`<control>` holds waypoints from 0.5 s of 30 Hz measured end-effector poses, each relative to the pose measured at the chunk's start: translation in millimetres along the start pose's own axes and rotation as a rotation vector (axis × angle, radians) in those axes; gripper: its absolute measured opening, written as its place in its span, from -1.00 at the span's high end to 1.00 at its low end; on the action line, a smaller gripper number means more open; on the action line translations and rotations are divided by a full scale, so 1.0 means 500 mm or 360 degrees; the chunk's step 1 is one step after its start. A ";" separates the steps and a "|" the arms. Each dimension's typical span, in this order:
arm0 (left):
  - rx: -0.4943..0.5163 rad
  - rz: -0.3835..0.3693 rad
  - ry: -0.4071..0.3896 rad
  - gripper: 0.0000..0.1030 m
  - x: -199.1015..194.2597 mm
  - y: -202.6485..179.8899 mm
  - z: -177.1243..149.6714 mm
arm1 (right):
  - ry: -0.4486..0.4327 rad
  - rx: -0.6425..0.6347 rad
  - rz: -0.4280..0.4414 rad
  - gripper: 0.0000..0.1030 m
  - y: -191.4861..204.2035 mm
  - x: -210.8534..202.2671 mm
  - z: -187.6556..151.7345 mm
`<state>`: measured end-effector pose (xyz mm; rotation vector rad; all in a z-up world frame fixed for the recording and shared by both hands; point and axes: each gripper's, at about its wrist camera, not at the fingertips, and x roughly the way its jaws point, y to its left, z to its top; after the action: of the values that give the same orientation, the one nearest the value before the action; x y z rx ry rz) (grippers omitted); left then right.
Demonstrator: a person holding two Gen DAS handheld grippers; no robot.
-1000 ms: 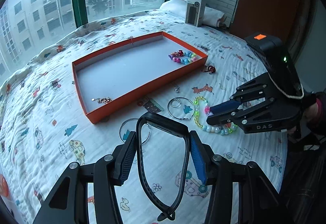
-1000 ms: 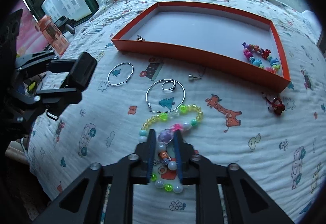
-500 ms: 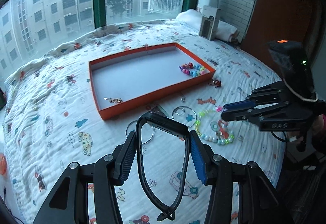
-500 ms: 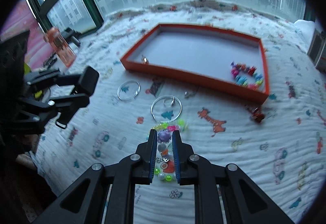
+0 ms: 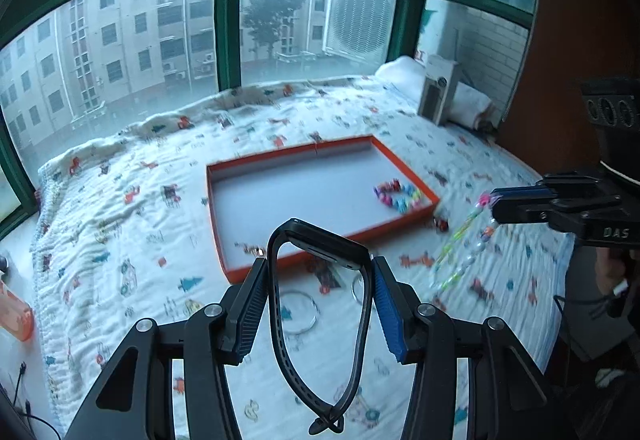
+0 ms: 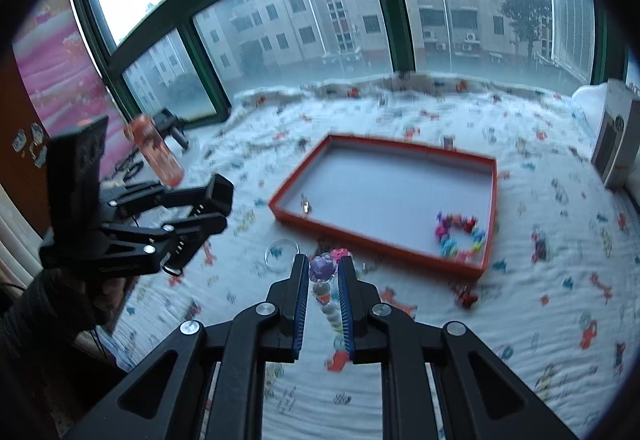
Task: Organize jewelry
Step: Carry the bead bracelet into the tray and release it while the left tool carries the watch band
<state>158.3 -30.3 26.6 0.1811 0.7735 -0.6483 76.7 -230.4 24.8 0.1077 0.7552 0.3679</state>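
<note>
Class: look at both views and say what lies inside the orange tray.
Inside the orange tray: a colourful bead bracelet near one corner and a small metal trinket near another. In the left view, the black band covers part of the tray's front edge.

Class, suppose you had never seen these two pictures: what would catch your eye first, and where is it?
Probably the orange tray lying mid-bed with a colourful bead bracelet in its right corner. Next, the left gripper clamps a black watch band in the foreground, while the right gripper holds a pastel bead string dangling above the quilt.
</note>
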 end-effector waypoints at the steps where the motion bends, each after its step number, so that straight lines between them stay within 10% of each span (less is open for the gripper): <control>1: -0.0005 0.0015 -0.0009 -0.05 0.001 0.001 0.014 | -0.0024 -0.0007 -0.0005 0.66 -0.003 -0.006 0.012; 15: -0.0081 0.0082 -0.0018 -0.05 0.124 0.043 0.187 | -0.0199 0.0037 0.0020 0.66 -0.089 0.015 0.171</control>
<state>259.6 -78.4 48.2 0.1504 0.7716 -0.5796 153.1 -266.0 71.8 0.1562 0.6358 0.3612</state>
